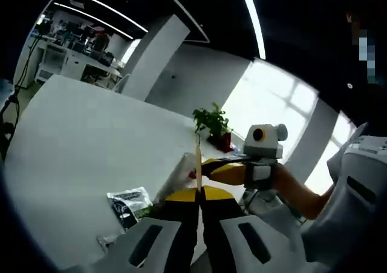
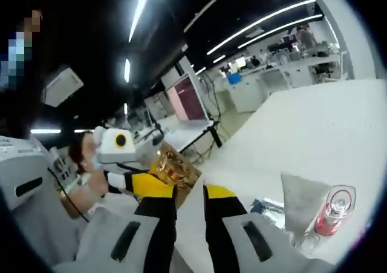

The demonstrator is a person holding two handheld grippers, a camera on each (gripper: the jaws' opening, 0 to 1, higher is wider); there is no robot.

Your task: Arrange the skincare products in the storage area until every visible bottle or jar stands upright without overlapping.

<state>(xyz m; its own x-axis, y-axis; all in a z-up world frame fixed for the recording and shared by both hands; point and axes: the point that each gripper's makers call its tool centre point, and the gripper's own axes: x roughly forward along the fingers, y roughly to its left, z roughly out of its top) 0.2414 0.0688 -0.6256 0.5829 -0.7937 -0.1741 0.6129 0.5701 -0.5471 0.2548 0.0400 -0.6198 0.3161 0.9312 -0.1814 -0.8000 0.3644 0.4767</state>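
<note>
My left gripper is shut on a thin gold patterned box, seen edge-on between its yellow-tipped jaws. In the right gripper view the same box shows its gold face, held up off the table's edge by the left gripper. My right gripper is open, its jaws apart with nothing between them, just short of the box. It reaches in from the right. A clear bottle with pink liquid stands on the white table beside a translucent bag.
A green and black packet lies on the table near the left jaws, next to the pale bag. A potted plant stands at the far edge. A person's forearm extends behind the right gripper. Desks and equipment fill the room behind.
</note>
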